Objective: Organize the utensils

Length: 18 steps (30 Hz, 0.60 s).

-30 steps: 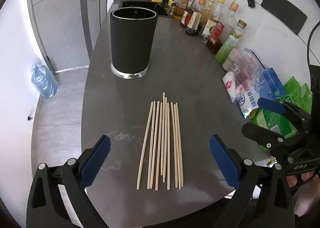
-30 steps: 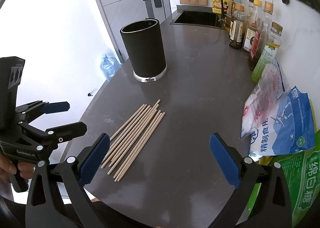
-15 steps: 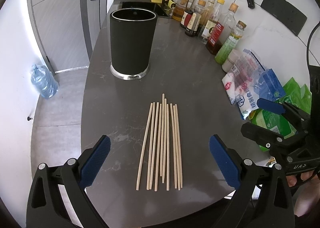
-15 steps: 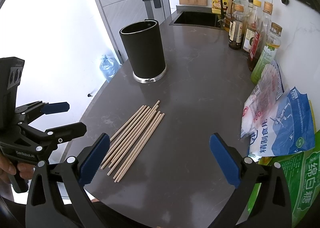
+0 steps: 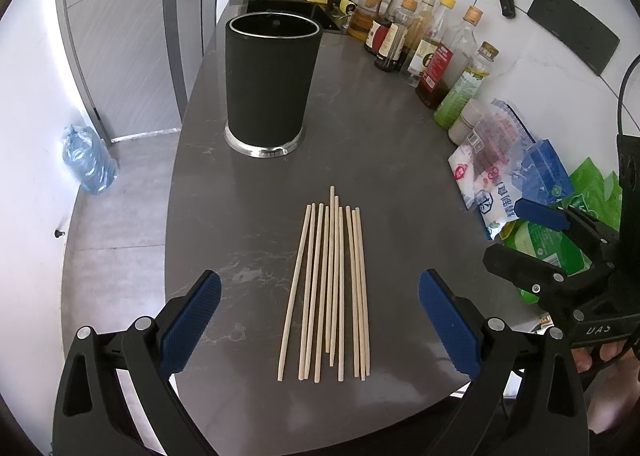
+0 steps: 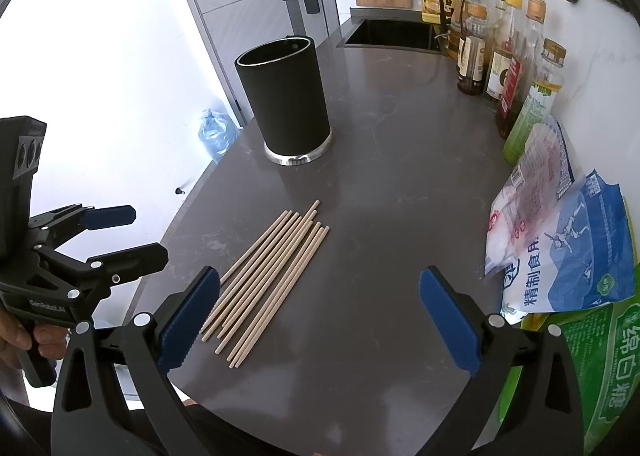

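Several wooden chopsticks point(image 5: 330, 284) lie side by side on the dark grey counter point(image 5: 380, 160); they also show in the right wrist view point(image 6: 268, 280). A black cylindrical utensil holder point(image 5: 272, 84) with a metal base stands upright behind them, also in the right wrist view point(image 6: 286, 104). My left gripper point(image 5: 320, 324) is open and empty, hovering just in front of the chopsticks. My right gripper point(image 6: 320, 320) is open and empty, to the right of the chopsticks.
Oil and sauce bottles point(image 5: 424, 44) line the back right wall. Plastic food bags point(image 6: 560, 248) lie at the counter's right edge. A sink point(image 6: 392, 34) with a black tap is at the far end. A water jug point(image 5: 90, 160) stands on the floor at left.
Both grippers have moved slightly forward toward the chopsticks and holder. Both stay open and empty.
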Available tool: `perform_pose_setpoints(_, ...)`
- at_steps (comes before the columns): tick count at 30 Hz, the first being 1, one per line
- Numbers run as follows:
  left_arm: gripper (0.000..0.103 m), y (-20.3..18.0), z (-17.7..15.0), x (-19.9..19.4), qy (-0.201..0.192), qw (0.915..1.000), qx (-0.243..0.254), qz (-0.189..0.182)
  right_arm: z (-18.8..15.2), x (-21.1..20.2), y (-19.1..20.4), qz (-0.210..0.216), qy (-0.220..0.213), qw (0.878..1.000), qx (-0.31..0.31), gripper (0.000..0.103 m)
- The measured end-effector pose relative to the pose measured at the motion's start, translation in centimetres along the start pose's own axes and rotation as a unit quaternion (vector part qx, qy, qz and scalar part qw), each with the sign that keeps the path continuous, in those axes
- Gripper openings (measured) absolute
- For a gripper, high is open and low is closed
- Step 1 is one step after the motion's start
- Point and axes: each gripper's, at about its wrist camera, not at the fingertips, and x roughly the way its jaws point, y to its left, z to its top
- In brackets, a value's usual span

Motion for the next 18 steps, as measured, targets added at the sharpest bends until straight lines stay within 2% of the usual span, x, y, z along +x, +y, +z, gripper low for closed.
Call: perform_pose_setpoints(18,0.096,-0.07,0.36,-0.15,0.0,0.9999,0.01,0.002,0.22,-0.02,0.23,0.002,-0.004,1.0,-0.002,0.099)
